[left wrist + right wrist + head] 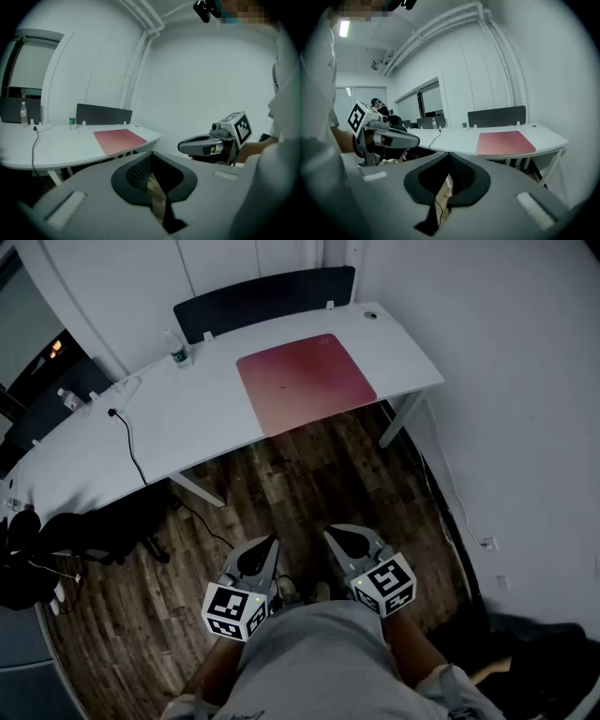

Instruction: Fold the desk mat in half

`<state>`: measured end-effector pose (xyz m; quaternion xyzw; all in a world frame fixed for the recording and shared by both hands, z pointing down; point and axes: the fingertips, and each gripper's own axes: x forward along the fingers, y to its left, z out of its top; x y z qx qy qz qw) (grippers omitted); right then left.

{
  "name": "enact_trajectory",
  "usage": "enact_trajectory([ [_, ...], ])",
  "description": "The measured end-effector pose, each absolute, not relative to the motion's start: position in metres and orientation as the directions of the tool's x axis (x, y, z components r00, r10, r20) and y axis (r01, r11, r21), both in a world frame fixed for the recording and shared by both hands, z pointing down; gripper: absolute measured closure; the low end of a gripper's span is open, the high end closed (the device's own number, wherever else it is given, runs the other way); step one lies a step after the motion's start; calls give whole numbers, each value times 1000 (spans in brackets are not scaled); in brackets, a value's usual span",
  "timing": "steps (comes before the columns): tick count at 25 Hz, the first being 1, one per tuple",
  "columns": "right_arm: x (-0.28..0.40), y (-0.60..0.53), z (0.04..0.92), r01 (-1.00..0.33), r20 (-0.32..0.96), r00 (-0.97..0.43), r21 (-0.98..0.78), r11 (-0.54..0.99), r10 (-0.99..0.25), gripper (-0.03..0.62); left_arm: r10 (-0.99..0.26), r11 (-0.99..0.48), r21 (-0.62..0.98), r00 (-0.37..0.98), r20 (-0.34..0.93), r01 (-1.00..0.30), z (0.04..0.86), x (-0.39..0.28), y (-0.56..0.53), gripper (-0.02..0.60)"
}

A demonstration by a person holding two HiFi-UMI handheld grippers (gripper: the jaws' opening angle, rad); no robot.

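A pink-red desk mat [305, 381] lies flat and unfolded at the right end of a white desk [187, 418]. It also shows in the left gripper view [119, 139] and the right gripper view [505, 142]. Both grippers hang close to the person's body over the wooden floor, well short of the desk. My left gripper [272, 542] [152, 180] is shut with nothing in it. My right gripper [330, 535] [445, 183] sits beside it, also shut and empty. Each one appears from the side in the other's view, the right gripper [185, 146] and the left gripper [415, 139].
A dark partition panel [262, 298] stands along the desk's far edge. A small bottle [178, 354] and a black cable [127, 437] are on the desk left of the mat. Dark chairs and bags [56, 540] crowd the left; a wall [525, 427] closes the right.
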<state>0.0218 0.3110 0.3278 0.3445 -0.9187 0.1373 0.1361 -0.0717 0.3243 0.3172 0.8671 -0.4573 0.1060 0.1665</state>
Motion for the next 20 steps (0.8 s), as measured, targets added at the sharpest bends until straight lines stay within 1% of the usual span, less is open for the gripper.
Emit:
enact_trajectory([
  [9,15,313,326,-673,345,-722,-152,724,-599,589,-765,-525,174,551,333,-833,313,-81,323,561],
  [14,13,308,323,-691,323,-714,-186,698,-621,588,-768,-525,165,548,331,-835,312,-89,321,561],
  [20,2,303,323,-706,319,-701,-186,684,-637,588,-771,-527,176,554,314,-832,310,-104,316,561],
])
